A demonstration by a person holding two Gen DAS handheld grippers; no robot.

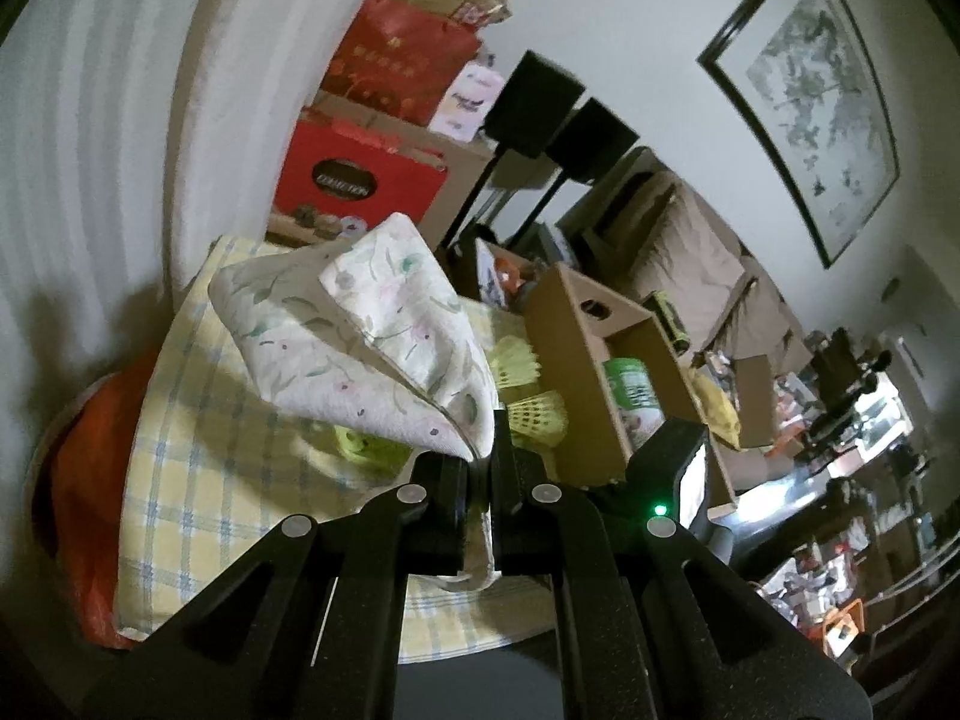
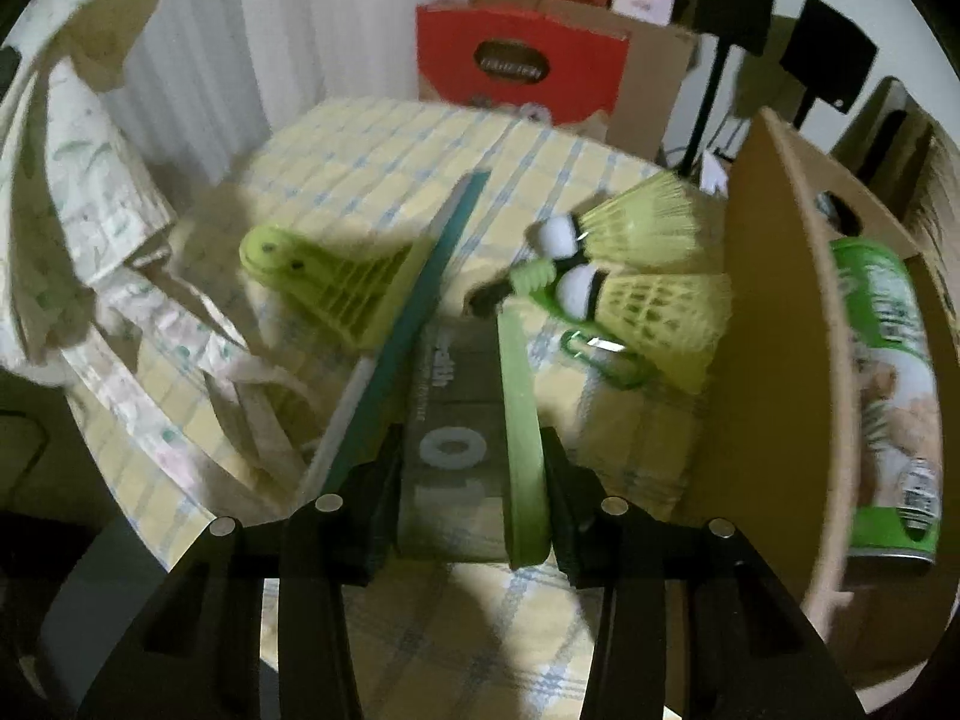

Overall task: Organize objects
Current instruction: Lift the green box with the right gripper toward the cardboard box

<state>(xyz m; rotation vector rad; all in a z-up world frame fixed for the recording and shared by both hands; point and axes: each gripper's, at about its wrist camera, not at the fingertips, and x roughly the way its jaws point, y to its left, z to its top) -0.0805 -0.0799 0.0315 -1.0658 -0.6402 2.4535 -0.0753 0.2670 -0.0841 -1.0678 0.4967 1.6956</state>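
Note:
My left gripper (image 1: 480, 471) is shut on the edge of a white floral cloth bag (image 1: 360, 336), which it holds up above the yellow checked tablecloth (image 1: 198, 450). In the right wrist view the same bag (image 2: 90, 180) hangs at the left, its straps trailing on the cloth. My right gripper (image 2: 468, 456) points steeply down and is shut on a flat grey box (image 2: 456, 396) with a teal side and a green side; both pads touch it. Beyond it lie a lime plastic clip (image 2: 324, 282), two yellow shuttlecocks (image 2: 654, 258) and a green carabiner (image 2: 606, 360).
A cardboard box (image 2: 774, 300) stands at the table's right with a green can (image 2: 894, 396) inside. Red gift boxes (image 2: 522, 72) and black stands (image 2: 822, 54) crowd the far side. White curtain hangs at the far left. An orange item (image 1: 90, 480) pokes out under the tablecloth.

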